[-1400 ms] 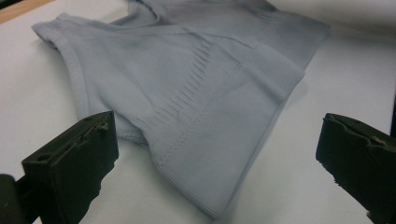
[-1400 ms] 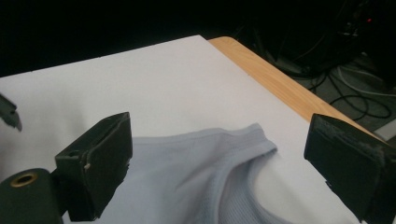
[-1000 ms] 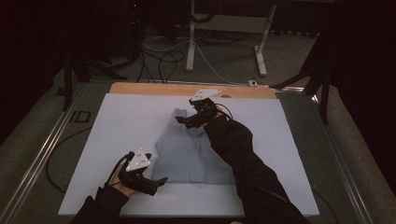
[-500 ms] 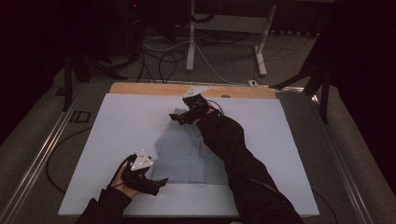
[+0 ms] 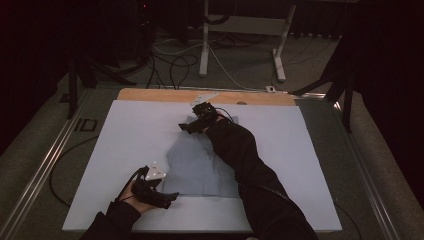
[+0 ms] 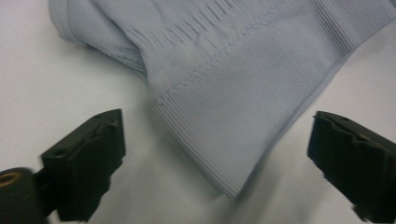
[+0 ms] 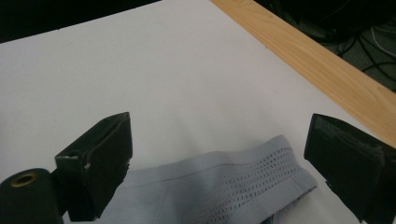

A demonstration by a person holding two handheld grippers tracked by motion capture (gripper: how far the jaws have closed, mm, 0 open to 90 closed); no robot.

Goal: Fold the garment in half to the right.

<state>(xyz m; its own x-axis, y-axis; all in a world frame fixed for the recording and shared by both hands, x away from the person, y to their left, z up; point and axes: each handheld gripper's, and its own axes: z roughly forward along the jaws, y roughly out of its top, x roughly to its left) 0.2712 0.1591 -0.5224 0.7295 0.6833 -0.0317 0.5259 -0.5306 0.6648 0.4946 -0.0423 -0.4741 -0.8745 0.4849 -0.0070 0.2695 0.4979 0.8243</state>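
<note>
- Your left gripper (image 6: 219,158) has its jaws wide apart with nothing clamped; they have just been closing a little, and the ribbed hem corner of the pale blue garment (image 6: 243,88) lies between them, untouched by either pad.
- Your right gripper (image 7: 219,154) is likewise spread and empty, hovering over the perforated band at the garment's far edge (image 7: 243,186).
- In the high view the garment (image 5: 197,167) lies flat near the middle of the white sheet (image 5: 125,135), your left gripper (image 5: 167,197) at its near left corner and your right gripper (image 5: 184,127) at its far end.
- The wooden table edge (image 7: 327,60) runs just beyond the far end.
- Risk: if you close the left jaws from here, they may catch just the tip of the hem, and it could slip free when lifted.
- Risk: coming in too shallow on the right could pinch one layer of the folded band, so the fabric would drag and bunch.
- Pulling both ends unevenly would skew the garment on the sheet.
</note>
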